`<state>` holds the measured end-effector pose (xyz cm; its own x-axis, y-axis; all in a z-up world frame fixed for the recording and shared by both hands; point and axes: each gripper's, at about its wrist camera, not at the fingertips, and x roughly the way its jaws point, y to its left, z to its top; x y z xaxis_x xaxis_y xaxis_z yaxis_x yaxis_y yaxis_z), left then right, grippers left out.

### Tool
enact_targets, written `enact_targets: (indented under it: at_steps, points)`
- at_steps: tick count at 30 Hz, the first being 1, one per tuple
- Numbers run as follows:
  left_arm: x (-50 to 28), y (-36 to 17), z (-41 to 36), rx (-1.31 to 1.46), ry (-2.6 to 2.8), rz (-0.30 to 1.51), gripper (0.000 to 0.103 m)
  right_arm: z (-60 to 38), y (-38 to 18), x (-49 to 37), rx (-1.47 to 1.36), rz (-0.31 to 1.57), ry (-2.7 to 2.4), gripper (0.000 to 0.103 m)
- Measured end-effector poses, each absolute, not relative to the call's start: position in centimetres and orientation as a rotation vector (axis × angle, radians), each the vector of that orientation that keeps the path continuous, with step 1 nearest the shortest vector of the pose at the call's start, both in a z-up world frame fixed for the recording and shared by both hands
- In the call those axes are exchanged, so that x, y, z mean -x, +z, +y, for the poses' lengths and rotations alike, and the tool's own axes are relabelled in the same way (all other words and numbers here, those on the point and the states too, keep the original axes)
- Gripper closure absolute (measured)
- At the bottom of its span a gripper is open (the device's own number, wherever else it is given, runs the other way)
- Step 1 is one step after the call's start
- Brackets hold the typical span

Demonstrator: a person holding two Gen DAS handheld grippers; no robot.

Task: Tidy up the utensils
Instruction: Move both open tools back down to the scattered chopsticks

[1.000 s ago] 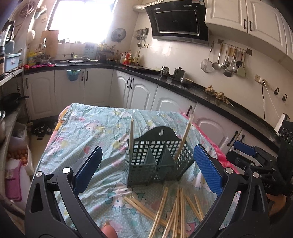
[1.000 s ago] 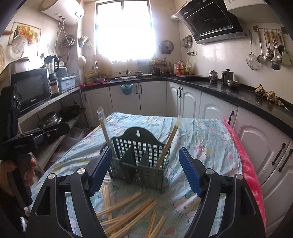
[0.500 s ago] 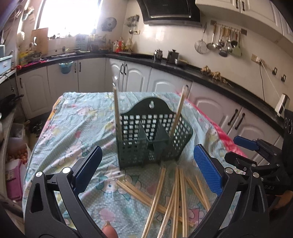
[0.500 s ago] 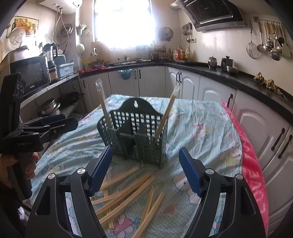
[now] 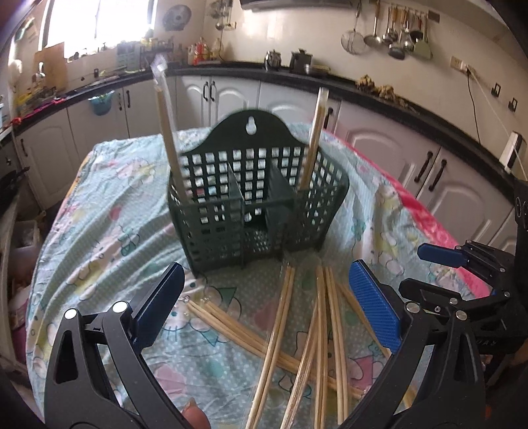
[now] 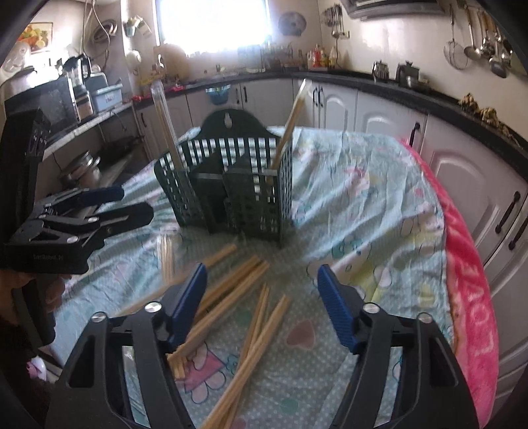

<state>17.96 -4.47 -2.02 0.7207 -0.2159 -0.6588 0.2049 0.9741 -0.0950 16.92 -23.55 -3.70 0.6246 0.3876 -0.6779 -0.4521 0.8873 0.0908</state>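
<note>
**Risk: tangled pick, tipped basket**

Left gripper (image 5: 264, 307) and right gripper (image 6: 262, 298) wide open, empty, hovered over loose chopsticks (image 5: 321, 330) crisscrossed on tablecloth (image 5: 109, 231). Two wrapped pairs stood in green basket (image 5: 257, 204) just beyond. Likely trouble: grabbed several at once from overlap, slipped on wrappers, or knocked light basket over.

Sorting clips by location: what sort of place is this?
A home kitchen, most likely: white cabinets under a dark counter, ladles hanging on the wall, a microwave on a side shelf.
</note>
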Motion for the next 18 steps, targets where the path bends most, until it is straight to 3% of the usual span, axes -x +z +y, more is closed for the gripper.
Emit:
enact_targets:
  at_steps: [4,11,18]
  points:
    - [-19.2,-3.6,-5.1,0.001,-0.249,0.781,0.022,-23.5,-5.5,-17.7,0.084,0.824,0.479,0.051]
    - [-21.7,-5.9,-6.2,-0.020,-0.276,0.878,0.051,-23.4,-8.0,-19.2,0.057,0.915,0.484,0.066]
    - [-23.8,-7.7,-7.3,-0.046,-0.295,0.952,0.060,-23.7,-9.9,-21.3,0.013,0.993,0.461,0.072]
